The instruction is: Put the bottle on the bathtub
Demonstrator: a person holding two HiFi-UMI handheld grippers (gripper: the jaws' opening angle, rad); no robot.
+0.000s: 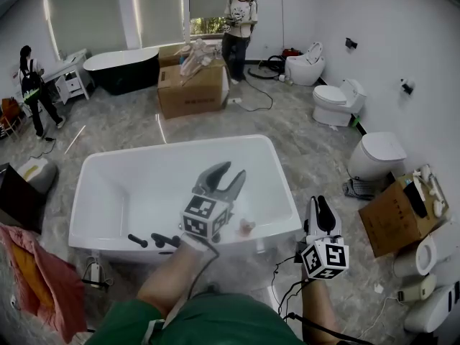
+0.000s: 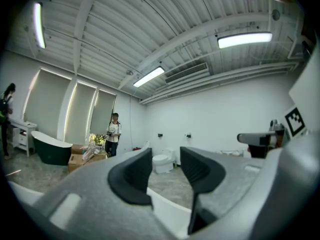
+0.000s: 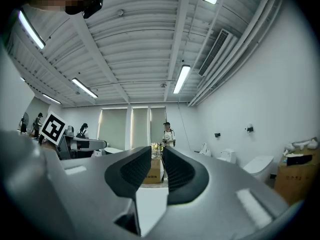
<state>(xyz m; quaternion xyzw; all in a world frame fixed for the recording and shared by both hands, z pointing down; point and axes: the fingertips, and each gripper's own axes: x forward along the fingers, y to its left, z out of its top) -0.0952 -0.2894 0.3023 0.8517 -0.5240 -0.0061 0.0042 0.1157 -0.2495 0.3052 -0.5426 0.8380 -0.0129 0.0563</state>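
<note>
Bottle: small pale pinkish item (image 1: 246, 227), probably it, too small for me to be sure. It sits on near rim of white rectangular bathtub (image 1: 100, 167), just right of left gripper's marker cube. I see left gripper (image 1: 235, 171) above tub, jaws well apart, nothing between. Right gripper (image 1: 320, 205) outside tub's near right corner, jaws narrowly apart, empty.

White bathtub (image 1: 108, 192) at centre on grey marbled floor (image 1: 316, 149). Black-and-white square markers on left gripper (image 1: 234, 169) and right gripper (image 1: 319, 201). Black bathtub (image 1: 122, 67) at eleven o'clock, brown cardboard box (image 1: 190, 92) at twelve.
</note>
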